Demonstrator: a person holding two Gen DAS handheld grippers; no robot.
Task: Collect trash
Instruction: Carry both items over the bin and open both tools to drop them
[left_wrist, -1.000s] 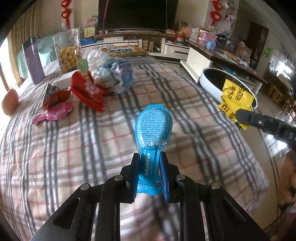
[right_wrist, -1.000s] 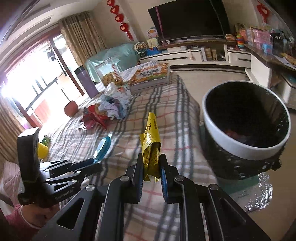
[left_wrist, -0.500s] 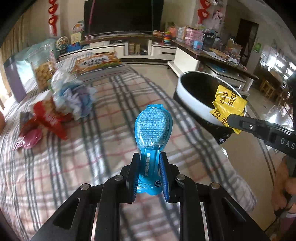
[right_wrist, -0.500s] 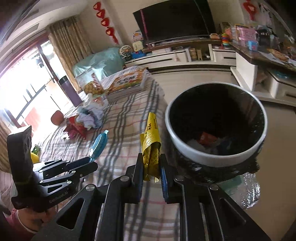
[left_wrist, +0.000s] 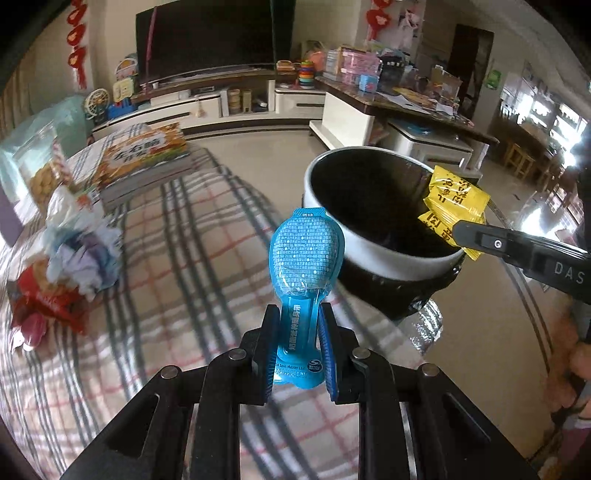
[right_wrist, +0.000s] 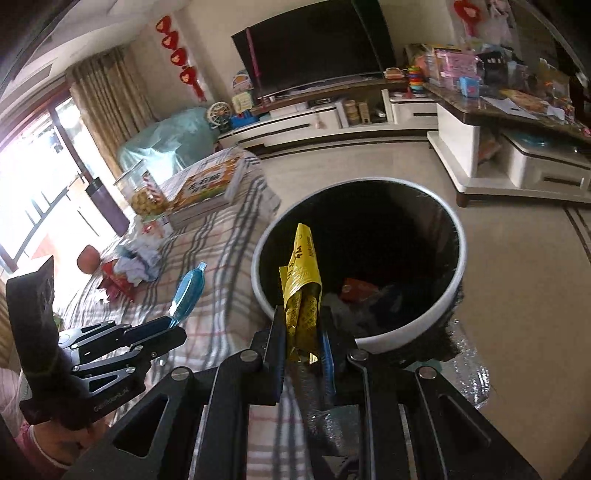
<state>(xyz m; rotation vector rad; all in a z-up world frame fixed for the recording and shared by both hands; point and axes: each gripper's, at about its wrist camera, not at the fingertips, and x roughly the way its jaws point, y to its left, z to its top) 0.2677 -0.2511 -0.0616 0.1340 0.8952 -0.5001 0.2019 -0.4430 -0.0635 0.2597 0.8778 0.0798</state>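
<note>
1. The left hand-held gripper (left_wrist: 297, 347) is sitting at the lower middle of its own view, its jaws narrowed and clamping the stem of a blue spoon-shaped packet (left_wrist: 304, 254), which is standing upright with its round end overlapping the near rim of the bin

2. The right hand-held gripper (right_wrist: 303, 332) is filling the lower middle of its view, jaws narrowed and pinching a crumpled yellow wrapper (right_wrist: 302, 295) that is sticking up in front of the bin's mouth; in the left view the same wrapper is showing at the right edge, over the bin's far rim

3. The bin (right_wrist: 436, 310), white-rimmed with a black liner, is standing on the floor just beside the checked surface (left_wrist: 177, 258), and some trash (right_wrist: 356, 290) is lying at its bottom

4. More rubbish is lying at the left of the surface: a crumpled pale wad (left_wrist: 83, 254) and a red wrapper (left_wrist: 40, 306) touching it

5. A book (left_wrist: 144, 157) is resting at the surface's far end, upper left of the frame
</note>
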